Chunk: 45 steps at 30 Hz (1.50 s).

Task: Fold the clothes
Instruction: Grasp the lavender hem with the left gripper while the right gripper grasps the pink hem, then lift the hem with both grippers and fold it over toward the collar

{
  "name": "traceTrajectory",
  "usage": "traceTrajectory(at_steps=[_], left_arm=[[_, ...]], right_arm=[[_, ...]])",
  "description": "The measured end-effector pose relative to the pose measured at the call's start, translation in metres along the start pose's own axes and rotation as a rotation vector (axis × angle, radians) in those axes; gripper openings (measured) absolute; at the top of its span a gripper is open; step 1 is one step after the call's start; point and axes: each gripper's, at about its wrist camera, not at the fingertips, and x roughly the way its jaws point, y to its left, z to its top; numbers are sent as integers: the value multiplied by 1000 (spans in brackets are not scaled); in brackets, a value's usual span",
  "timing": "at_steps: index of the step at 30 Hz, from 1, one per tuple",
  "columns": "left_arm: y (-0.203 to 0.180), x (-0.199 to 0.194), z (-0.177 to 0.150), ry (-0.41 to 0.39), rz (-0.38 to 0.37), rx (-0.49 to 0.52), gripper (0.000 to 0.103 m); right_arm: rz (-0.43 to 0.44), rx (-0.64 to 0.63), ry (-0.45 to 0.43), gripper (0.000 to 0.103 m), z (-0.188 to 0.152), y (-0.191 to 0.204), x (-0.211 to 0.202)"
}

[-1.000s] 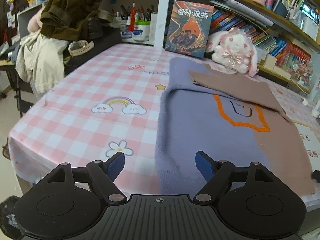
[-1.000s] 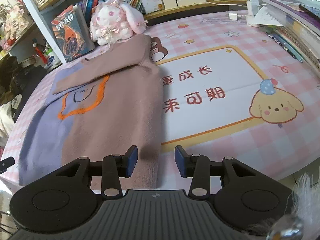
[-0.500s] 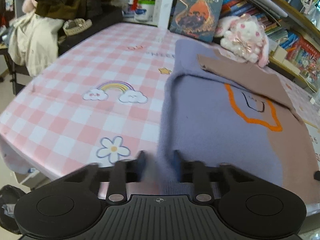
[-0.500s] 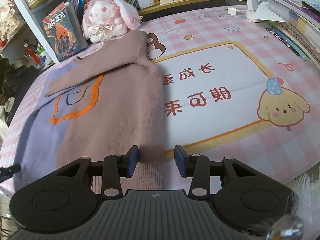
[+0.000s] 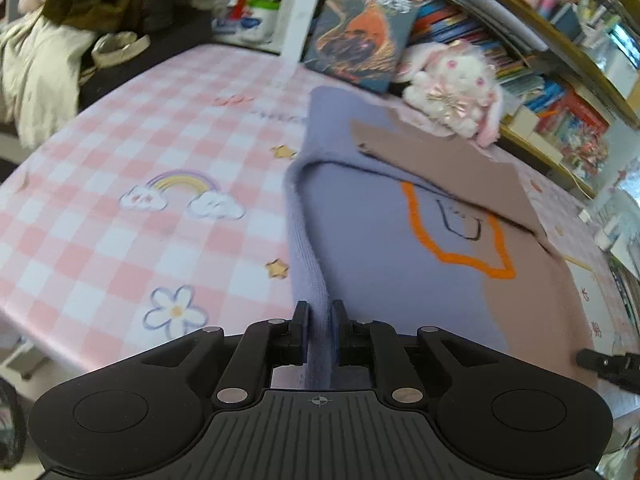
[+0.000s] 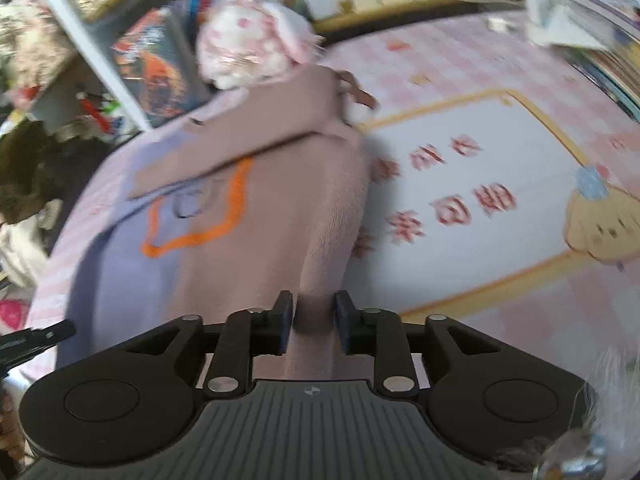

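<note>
A two-tone sweater point(image 5: 400, 272), lavender on one half and dusty pink on the other with an orange outline across the chest, lies spread on the desk point(image 5: 120, 208), which wears a pink-and-white checked cover printed with a rainbow, stars and a flower. One pink sleeve is folded across the upper chest. The left tongs point(image 5: 319, 328) are clamped on the lavender side edge near the hem, and the fabric there rises from the desk as a thin raised ridge running into the narrow gap between the pads; their jaws have just been closing down onto this edge. The right tongs point(image 6: 311, 318) grip the pink edge of the sweater point(image 6: 248, 240) on the opposite side, a thicker bunch of knit pinched between the pads and lifted into a soft hump. In the right wrist view the picture is blurred, yet the cover's large white panel with red characters and a yellow dog shows just beside the pink edge. At the far end of the sweater sits a white-and-pink plush rabbit point(image 5: 452, 88), next to an upright book point(image 5: 360, 28) leaning against crowded shelves.
</note>
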Motion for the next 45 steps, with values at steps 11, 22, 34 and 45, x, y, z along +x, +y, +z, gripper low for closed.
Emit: traceTrajectory(at_steps=[11,22,34,45], left_arm=[[10,8,-5,67,-19,-78,4],[21,-23,-16,46,-75,-148,4],[40,-68,-51,90,-124,-256,4],[39,-77,-70,115,-141,-278,4]], right_arm=[[50,35,57,12,-7,-5,8],[86,51,60,10,-18,-12,-18],[171,83,155,10,-51,-30,-60],[201,112,203,10,-68,-44,-77]])
